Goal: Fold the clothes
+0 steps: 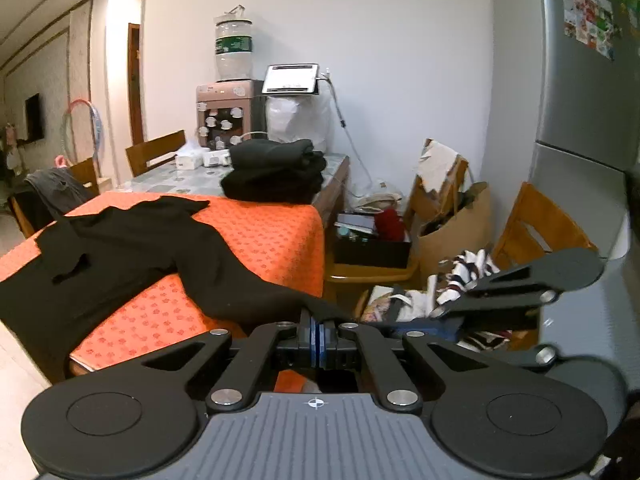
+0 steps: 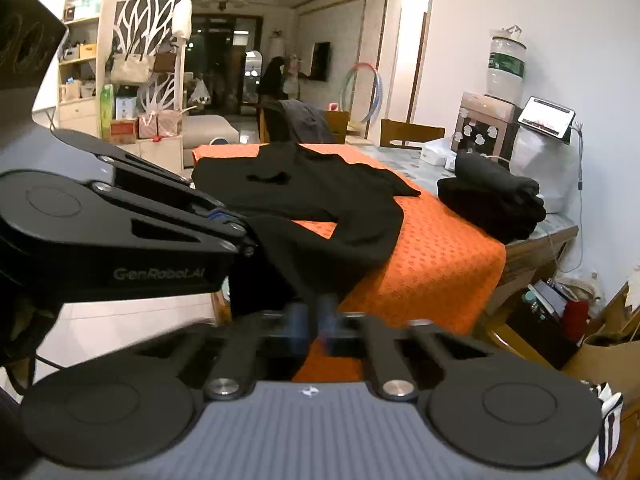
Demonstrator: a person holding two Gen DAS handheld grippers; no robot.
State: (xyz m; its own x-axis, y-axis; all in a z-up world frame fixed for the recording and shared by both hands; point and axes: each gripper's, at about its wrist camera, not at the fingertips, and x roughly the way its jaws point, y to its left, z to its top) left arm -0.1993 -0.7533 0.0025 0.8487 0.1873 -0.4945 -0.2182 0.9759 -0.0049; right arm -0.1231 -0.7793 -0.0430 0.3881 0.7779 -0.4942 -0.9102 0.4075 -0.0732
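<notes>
Left gripper (image 1: 318, 326): clenched on a sleeve end of the black garment (image 1: 132, 248). Right gripper (image 2: 316, 320): clenched on the same sleeve, just beside the left. One garment lies spread on one orange cloth (image 1: 276, 240) covering the near table end; its sleeve trails off the edge to both grippers. One folded black stack (image 1: 276, 172) sits beyond. Refrigerator (image 1: 580, 92) stands right; white wall behind.
</notes>
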